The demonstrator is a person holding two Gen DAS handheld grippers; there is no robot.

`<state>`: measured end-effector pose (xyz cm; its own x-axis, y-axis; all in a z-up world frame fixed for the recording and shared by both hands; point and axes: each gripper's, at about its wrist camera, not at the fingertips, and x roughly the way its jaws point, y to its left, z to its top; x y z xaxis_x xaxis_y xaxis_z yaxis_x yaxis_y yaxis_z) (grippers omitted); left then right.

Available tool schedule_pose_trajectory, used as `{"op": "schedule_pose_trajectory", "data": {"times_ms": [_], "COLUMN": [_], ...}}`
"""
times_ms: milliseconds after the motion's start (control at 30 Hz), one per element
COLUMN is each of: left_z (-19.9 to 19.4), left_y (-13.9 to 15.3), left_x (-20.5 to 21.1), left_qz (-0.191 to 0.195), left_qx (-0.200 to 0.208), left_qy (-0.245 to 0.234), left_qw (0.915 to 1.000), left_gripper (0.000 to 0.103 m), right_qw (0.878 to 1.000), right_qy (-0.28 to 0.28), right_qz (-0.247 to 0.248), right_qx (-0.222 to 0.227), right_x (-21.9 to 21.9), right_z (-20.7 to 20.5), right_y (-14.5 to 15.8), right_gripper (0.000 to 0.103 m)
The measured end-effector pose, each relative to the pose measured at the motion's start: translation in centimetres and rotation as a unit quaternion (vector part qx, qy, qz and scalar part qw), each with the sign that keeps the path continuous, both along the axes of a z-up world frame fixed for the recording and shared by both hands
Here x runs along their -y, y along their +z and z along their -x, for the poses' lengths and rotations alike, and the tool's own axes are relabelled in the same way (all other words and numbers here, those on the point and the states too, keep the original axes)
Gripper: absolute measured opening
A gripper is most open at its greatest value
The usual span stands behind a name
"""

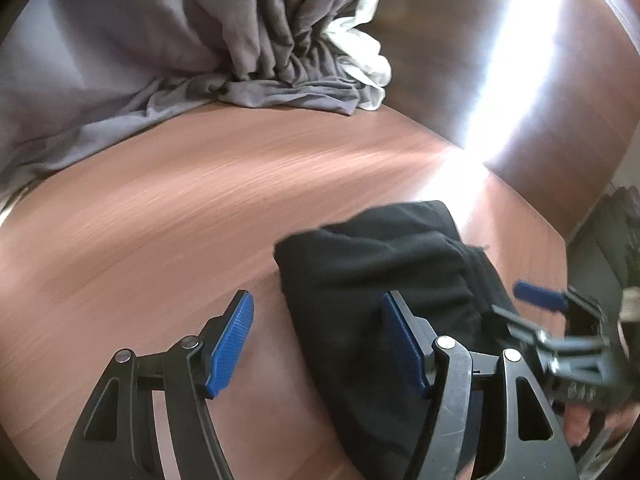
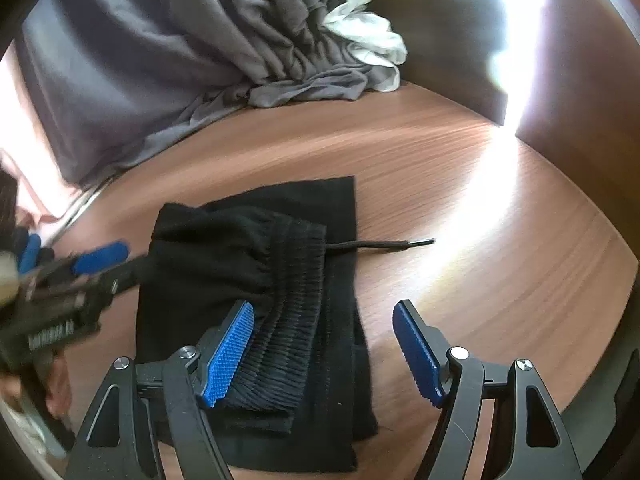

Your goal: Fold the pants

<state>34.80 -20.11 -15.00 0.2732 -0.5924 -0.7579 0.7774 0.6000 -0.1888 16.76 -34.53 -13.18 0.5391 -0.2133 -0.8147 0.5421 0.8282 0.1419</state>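
The black pants (image 2: 256,280) lie folded into a compact stack on the wooden table (image 2: 480,240), the ribbed elastic waistband (image 2: 288,320) on top and a black drawstring (image 2: 384,245) sticking out to the right. My right gripper (image 2: 324,348) is open and empty just above the stack's near right edge. In the left wrist view the pants (image 1: 380,280) lie to the right, and my left gripper (image 1: 316,340) is open and empty over their left edge. The left gripper also shows in the right wrist view (image 2: 60,268), and the right gripper shows blurred in the left wrist view (image 1: 560,320).
A heap of grey cloth (image 1: 160,60) with a white cloth (image 1: 368,60) lies at the back of the table. A dark wooden panel (image 1: 520,80) with strong glare stands at the back right. The table edge curves off at the right.
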Motion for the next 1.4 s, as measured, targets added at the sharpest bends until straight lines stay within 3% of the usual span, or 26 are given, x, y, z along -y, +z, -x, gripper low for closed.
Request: {"op": "schedule_pose_trajectory", "data": {"times_ms": [267,467,533,567,633,800,867,933,1100,1200,1400], "left_z": [-1.9,-1.8,-1.7,-1.5,-0.9,2.2,4.0,5.1,6.6,6.3,5.9], "left_y": [-2.0,-2.7,-2.7,-2.7,-2.3,0.9,2.6,3.8,5.9,6.7,7.3], "left_x": [2.4,3.5,3.8,3.9,4.0,3.2,2.7,2.4,1.8,1.5,1.4], "left_qz": [0.01,0.014,0.019,0.019,0.013,0.029,0.04,0.052,0.07,0.087,0.087], "left_qx": [-0.048,-0.06,-0.06,-0.057,-0.036,0.066,0.116,0.136,0.152,0.124,0.124], "left_qy": [-0.024,-0.044,-0.058,-0.06,-0.072,-0.114,-0.153,-0.19,-0.245,-0.245,-0.232], "left_qw": [0.9985,0.9971,0.9964,0.9964,0.9967,0.9909,0.9807,0.971,0.9549,0.9577,0.9608], "left_gripper": [0.064,0.054,0.037,0.019,0.013,0.011,0.011,0.011,0.011,0.011,0.011], "right_qw": [1.0,1.0,1.0,1.0,0.999,0.999,0.999,0.999,0.999,0.999,0.997], "right_qy": [-0.005,-0.015,-0.021,-0.024,-0.032,-0.034,-0.032,-0.027,0.003,0.021,0.054], "right_qz": [0.021,0.014,0.004,-0.001,-0.015,-0.012,-0.01,-0.005,-0.001,0.0,-0.012], "right_qx": [-0.006,0.0,0.005,0.007,0.014,0.022,0.024,0.027,0.037,0.042,0.045], "right_x": [-0.7,-0.8,-0.6,-0.5,-0.3,-0.4,-0.5,-0.6,-0.9,-1.2,-1.7], "right_z": [-0.2,0.0,0.1,0.2,0.4,0.7,0.7,0.8,0.7,0.5,-0.1], "right_y": [-0.6,-0.8,-1.0,-1.0,-1.3,-1.4,-1.4,-1.4,-1.5,-1.5,-1.6], "right_gripper": [0.072,0.069,0.069,0.069,0.069,0.069,0.069,0.069,0.069,0.069,0.066]}}
